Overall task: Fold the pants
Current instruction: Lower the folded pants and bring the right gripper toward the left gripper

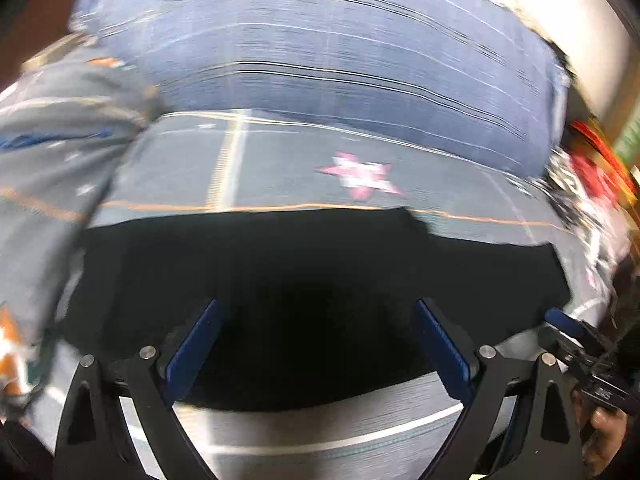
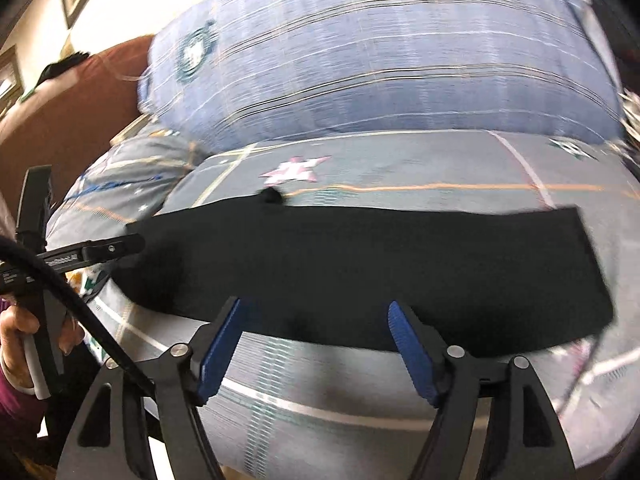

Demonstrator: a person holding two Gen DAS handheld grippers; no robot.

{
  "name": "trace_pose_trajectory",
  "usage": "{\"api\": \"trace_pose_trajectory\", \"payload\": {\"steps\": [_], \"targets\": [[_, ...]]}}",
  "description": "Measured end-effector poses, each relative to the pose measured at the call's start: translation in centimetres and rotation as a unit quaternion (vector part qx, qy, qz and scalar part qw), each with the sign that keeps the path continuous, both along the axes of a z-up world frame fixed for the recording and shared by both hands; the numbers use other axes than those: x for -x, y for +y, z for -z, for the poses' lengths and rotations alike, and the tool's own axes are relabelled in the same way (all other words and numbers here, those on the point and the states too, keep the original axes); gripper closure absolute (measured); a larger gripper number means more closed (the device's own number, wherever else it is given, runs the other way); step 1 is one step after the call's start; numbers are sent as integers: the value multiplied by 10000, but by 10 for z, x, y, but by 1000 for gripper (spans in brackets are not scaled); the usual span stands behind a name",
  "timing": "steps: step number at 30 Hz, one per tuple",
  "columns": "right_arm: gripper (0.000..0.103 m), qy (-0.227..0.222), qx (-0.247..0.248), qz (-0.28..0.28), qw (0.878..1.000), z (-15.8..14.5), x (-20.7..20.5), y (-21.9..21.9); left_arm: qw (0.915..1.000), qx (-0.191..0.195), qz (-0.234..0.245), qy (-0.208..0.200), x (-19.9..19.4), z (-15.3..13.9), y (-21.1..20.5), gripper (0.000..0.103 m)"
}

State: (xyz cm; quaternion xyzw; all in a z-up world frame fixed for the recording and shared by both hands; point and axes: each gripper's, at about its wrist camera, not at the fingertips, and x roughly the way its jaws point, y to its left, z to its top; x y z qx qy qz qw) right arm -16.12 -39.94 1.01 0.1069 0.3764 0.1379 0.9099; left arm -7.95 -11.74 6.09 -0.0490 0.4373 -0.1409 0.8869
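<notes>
Black pants (image 2: pixel 380 264) lie flat in a long folded strip across a grey patterned bedspread (image 2: pixel 400 168). In the left wrist view the pants (image 1: pixel 312 280) fill the middle of the picture. My left gripper (image 1: pixel 316 308) hovers over their near edge, jaws wide apart, nothing between the blue pads (image 1: pixel 196 344). My right gripper (image 2: pixel 316 308) stands open just above the pants' near edge, and its pads (image 2: pixel 412 352) touch no cloth. Each gripper shows in the other's view: the right one (image 1: pixel 584 344) at the far right, the left one (image 2: pixel 96 252) at the left beside the pants' end.
A large blue plaid pillow (image 2: pixel 380 60) lies behind the pants. A grey patterned pillow (image 1: pixel 60 152) sits at the left. A brown headboard (image 2: pixel 68 116) stands at the back left. Red and black things (image 1: pixel 592 168) lie at the right edge. A hand (image 2: pixel 24 332) holds the left gripper's handle.
</notes>
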Motion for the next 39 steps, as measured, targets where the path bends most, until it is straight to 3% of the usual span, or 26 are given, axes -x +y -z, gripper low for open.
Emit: {"api": "trace_pose_trajectory", "payload": {"steps": [3, 8, 16, 21, 25, 32, 35, 39], "targets": [[21, 137, -46, 406, 9991, 9, 7, -33, 9978, 181, 596, 235, -8, 7, -37, 6], [21, 302, -307, 1002, 9940, 23, 17, -78, 9918, 183, 1162, 506, -15, 18, -89, 6], [20, 425, -648, 1237, 9893, 36, 15, -107, 9802, 237, 1819, 748, -37, 25, -159, 6], [18, 230, -756, 1220, 9894, 38, 14, -112, 9655, 124, 2477, 796, -57, 24, -215, 6], [15, 17, -911, 1209, 9885, 41, 14, -120, 9539, 300, 2850, 896, -79, 22, -259, 6], [15, -270, -1415, 1378, 9799, 45, 12, -134, 9270, 301, 3569, 1117, -98, 31, -336, 6], [15, -333, -1487, 1386, 9786, 45, 12, -135, 9136, 403, 3814, 1352, -104, 37, -357, 6], [15, -405, -1681, 1462, 9740, 46, 12, -142, 9055, 333, 4020, 1320, -106, 38, -373, 6]]}}
